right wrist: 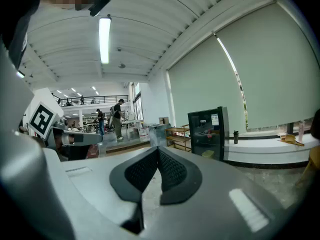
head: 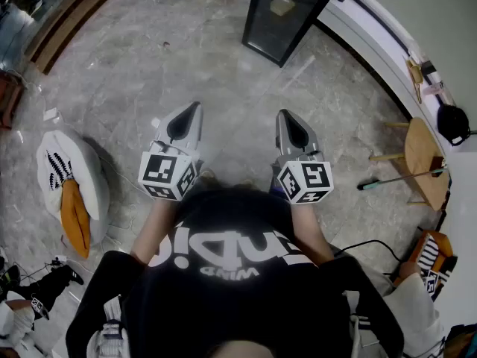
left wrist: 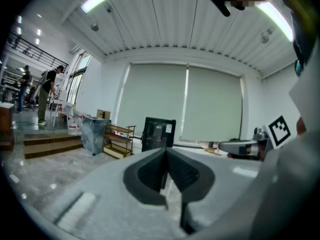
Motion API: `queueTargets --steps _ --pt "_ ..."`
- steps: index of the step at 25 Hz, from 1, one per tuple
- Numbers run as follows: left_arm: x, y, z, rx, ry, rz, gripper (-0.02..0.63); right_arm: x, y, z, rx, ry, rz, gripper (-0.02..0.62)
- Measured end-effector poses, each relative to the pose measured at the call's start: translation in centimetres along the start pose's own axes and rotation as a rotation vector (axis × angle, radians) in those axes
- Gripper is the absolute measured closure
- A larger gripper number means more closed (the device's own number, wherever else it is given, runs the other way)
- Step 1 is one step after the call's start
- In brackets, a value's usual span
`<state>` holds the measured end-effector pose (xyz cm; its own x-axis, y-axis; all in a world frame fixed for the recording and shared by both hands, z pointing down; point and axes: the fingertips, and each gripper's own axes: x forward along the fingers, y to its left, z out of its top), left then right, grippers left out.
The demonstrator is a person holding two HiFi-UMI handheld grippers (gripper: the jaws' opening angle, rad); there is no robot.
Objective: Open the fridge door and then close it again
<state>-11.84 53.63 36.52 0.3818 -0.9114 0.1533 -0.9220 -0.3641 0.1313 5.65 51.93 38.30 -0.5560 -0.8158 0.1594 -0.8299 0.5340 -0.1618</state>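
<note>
Far left of fridge, gripper-view-only bystanders

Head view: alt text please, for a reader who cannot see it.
From above, a person in a black T-shirt holds the left tool and right tool, both shut and empty, pointing across a grey marbled floor toward a black glass-fronted fridge beyond them. A wooden stool stands at right.

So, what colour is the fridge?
Black. The fridge shows best in the right gripper view.
</note>
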Motion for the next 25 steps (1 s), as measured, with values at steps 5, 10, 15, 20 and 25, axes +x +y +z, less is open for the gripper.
queueTargets --steps 5,10,15,20,25 --pt "0.3 2.8 0.4 0.003 0.006 -0.014 0.604 2.0 1.0 0.6 0.019 -0.012 -0.021 0.595" --pt "0.6 5.8 -0.2 0.011 0.009 -0.054 0.604 2.9 1.3 0.9 0.016 -0.058 -0.090 0.595" --pt "1.5 8.1 -0.5 0.008 0.021 -0.079 0.604 3.6 0.4 0.4 0.026 -0.049 -0.166 0.595" --pt "4.0 9.6 -0.5 -0.002 0.031 -0.091 0.604 5.3 -1.3 0.4 0.025 -0.033 -0.200 0.595" --pt "7.5 11.1 -0.6 -0.007 0.037 -0.090 0.604 8.6 -3.2 0.6 0.025 -0.036 -0.193 0.595"
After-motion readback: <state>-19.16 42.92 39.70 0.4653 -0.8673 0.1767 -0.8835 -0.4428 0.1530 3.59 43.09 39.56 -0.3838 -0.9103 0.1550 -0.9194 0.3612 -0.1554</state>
